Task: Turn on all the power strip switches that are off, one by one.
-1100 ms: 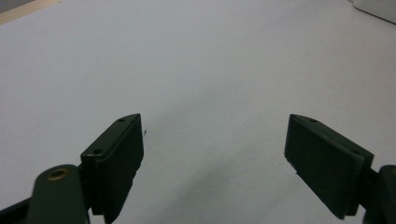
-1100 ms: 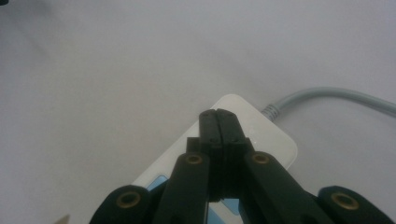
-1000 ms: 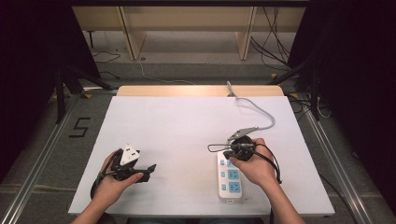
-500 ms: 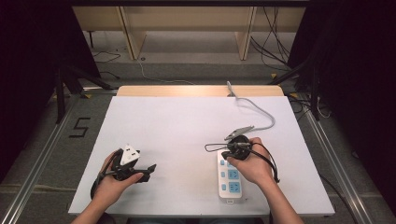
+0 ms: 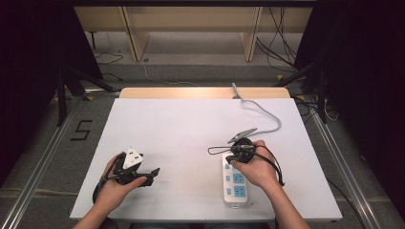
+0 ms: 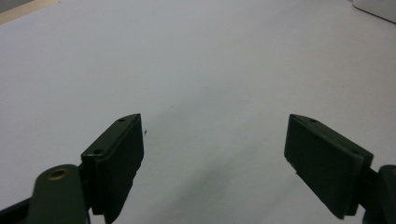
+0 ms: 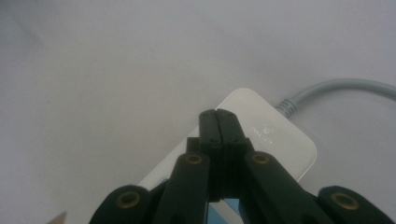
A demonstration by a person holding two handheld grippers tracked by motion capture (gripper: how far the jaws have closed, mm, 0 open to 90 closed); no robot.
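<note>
White worktop (image 5: 181, 129): our right tool (image 7: 217, 116), pressed together, hovered over the power strip (image 7: 275, 133); we'd press straight down. Left tool (image 6: 212, 154) sat spread, idle.

Right hand (image 5: 257, 168): a shade farther left than a second ago. The shift is slight and came in the first half of that second.
Right gripper (image 5: 237, 155): carried left with the hand, over the far end of the power strip (image 5: 236, 188).
Grey plate (image 5: 242, 135): on top of the right gripper, now a touch nearer and farther left, and lying a little flatter across the scene.
Cable loop (image 5: 216, 150): at the gripper's left side, reaching slightly farther left across the white table (image 5: 181, 129).
</note>
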